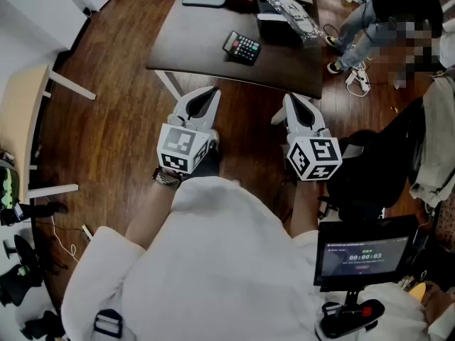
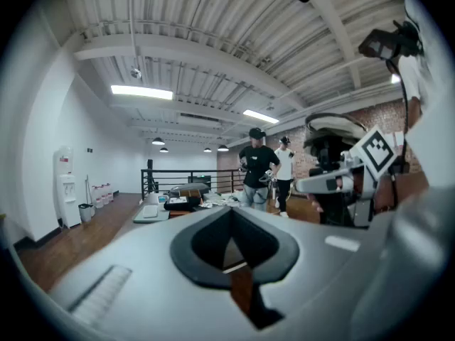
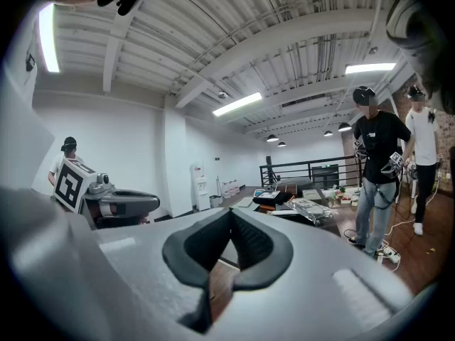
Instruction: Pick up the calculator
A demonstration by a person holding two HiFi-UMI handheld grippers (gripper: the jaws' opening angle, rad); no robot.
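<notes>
Hovering short of the counter [image 1: 186, 48], I am only beginning the approach, left tool [image 1: 207, 91] and right tool [image 1: 292, 99] both pinched together and empty. The calculator [image 1: 242, 47] is lying near the counter's front edge; next I am likely needing to reach forward and spread one tool around it.

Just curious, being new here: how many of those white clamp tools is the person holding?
2. The left gripper sits at the head view's left, the right gripper beside it at right; both are shut, empty, facing the table. No others show.
</notes>
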